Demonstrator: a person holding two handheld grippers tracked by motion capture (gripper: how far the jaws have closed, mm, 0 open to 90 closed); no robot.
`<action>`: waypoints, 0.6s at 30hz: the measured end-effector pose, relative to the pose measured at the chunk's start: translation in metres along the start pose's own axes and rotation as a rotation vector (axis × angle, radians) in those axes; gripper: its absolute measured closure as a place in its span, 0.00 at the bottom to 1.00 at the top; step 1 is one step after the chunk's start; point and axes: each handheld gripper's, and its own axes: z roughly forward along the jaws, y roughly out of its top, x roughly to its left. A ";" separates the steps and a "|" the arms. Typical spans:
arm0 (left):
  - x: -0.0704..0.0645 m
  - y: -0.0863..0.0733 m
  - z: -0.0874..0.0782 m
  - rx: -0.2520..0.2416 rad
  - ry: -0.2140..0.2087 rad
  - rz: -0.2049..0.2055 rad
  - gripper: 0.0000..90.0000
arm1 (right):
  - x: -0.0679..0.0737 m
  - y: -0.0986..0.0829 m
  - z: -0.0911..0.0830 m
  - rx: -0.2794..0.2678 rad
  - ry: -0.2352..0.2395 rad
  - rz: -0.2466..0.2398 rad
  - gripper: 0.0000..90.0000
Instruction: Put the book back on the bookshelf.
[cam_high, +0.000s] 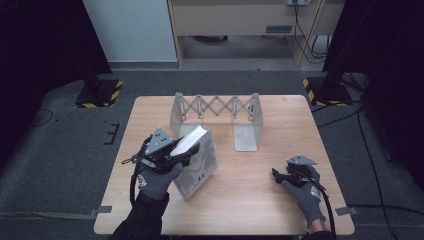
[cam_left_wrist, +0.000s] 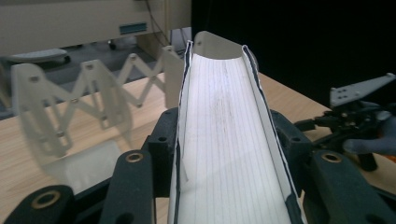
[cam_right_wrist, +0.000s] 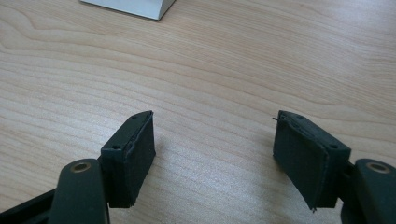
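jaws first: my left gripper (cam_high: 172, 152) is clamped across the thickness of a book (cam_high: 197, 162) — one jaw on each cover, page edges running up between them in the left gripper view (cam_left_wrist: 229, 140). my right gripper (cam_high: 286, 176) is spread wide with nothing between its jaws, low over bare table (cam_right_wrist: 233, 70).

position, clock-face on the high view from table centre: the book is at about 8 o'clock, standing tilted, its lower edge apparently down on the wood and its top leaning toward 10. the expanding book rack (cam_high: 216, 111) sits at 12 — scissor lattice across the back, an upright plate at each end, a flat foot (cam_high: 246, 137) running toward 6. my right gripper is at 4 o'clock, well apart from both book and rack.

judgement on the step: looks like carrying the book to the rack and standing it between the end plates.

notes for doing it well:
- grip is near the book's top edge, so the lower part can swing; lift slowly and bring it upright before travelling toward 12.
- keep the covers square to the jaws so the pages do not fan or slip out.
- come in from the 6 o'clock side of the rack, between the plates, clear of the lattice.
- set the lower edge down fully before letting go.
- the rack looks light and may slide — my right gripper could come across toward 1 o'clock and steady the near plate.
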 end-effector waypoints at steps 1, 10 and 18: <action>0.005 0.000 -0.001 0.001 0.013 -0.009 0.58 | 0.000 0.000 0.000 0.000 0.001 -0.004 0.32; 0.044 0.008 -0.006 -0.006 0.150 -0.061 0.58 | 0.000 0.000 0.000 0.007 -0.004 0.002 0.27; 0.064 0.024 0.007 -0.014 0.206 -0.092 0.58 | -0.001 0.000 0.001 0.018 -0.019 0.014 0.21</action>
